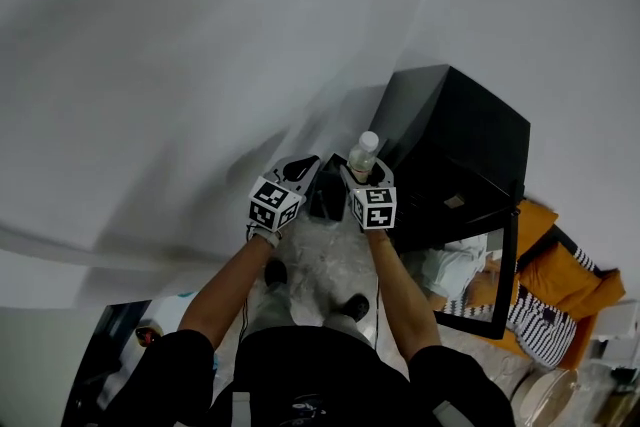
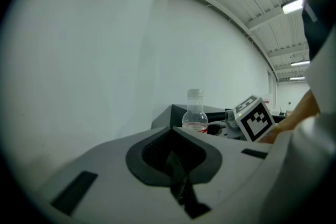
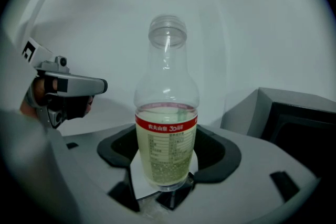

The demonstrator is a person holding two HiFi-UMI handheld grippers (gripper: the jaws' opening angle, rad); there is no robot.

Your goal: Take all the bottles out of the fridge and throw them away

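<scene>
While the right gripper [image 3: 165, 194] has its fingers clenched low on the clear plastic bottle with a red-banded label [image 3: 167, 128], the bottle stands upright in mid-air, out of the black box-shaped fridge [image 1: 460, 145] just to its right. Pale liquid fills its lower half, so it is likely fairly light, thin-walled and easily dented. A hold nearer the label's middle would tip less. The left gripper [image 2: 181, 186] has its fingers pressed together on nothing. A dark open container [image 1: 326, 197], perhaps the bin, sits between both grippers, unobstructed.
</scene>
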